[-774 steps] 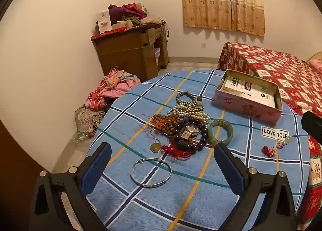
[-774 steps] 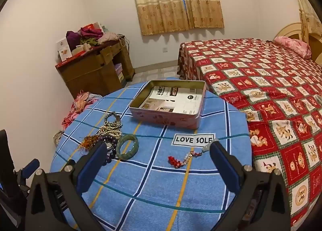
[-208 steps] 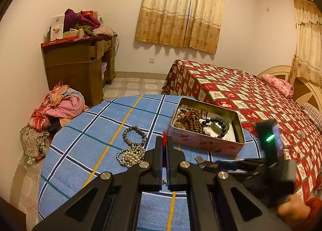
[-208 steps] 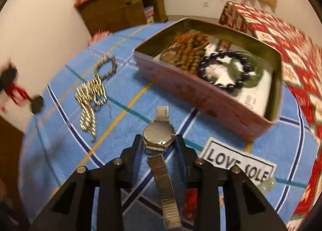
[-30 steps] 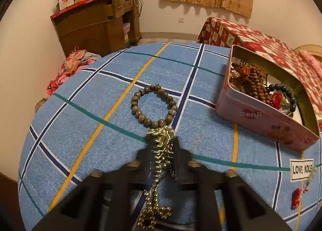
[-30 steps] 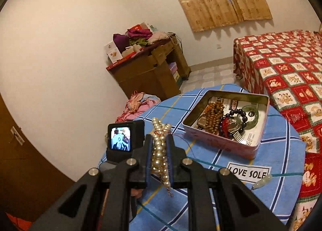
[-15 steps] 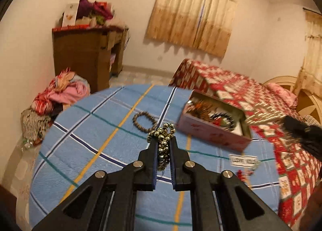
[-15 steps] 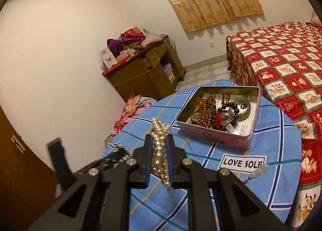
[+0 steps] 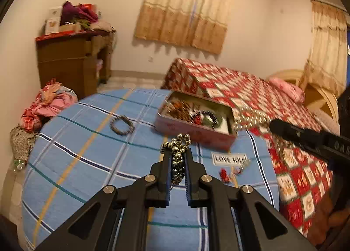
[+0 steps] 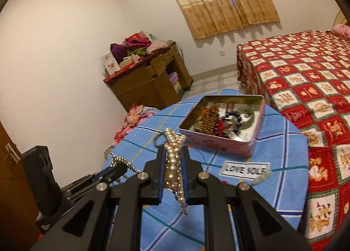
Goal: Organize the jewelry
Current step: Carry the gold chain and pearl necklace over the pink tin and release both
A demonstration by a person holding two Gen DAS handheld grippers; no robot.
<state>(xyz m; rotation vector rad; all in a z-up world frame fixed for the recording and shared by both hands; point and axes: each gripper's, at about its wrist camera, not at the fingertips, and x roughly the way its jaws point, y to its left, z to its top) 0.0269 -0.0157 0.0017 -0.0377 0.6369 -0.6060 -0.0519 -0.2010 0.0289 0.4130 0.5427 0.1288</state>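
Clamping bunched strands of beads, both grippers hang above a round table (image 9: 72, 159) draped in blue plaid cloth. The left gripper (image 9: 177, 152) is closed on a silver-toned metal bead chain (image 9: 178, 145); the right gripper (image 10: 174, 154) pinches a cream pearl necklace (image 10: 172, 152), its loose end dangling below the jaws. Both pieces look light, limp and slick, likely to slither free unless gathered in a clump as here; pearls may scratch against metal. Ahead sits the open pink tin box (image 10: 218, 143), already holding wooden beads, a dark bead bracelet and a green bangle. One brown bead bracelet (image 9: 121, 125) lies on the cloth, well apart from the tin, and a small red charm (image 9: 224, 174) rests near the "LOVE SOLE" label (image 10: 245, 169).
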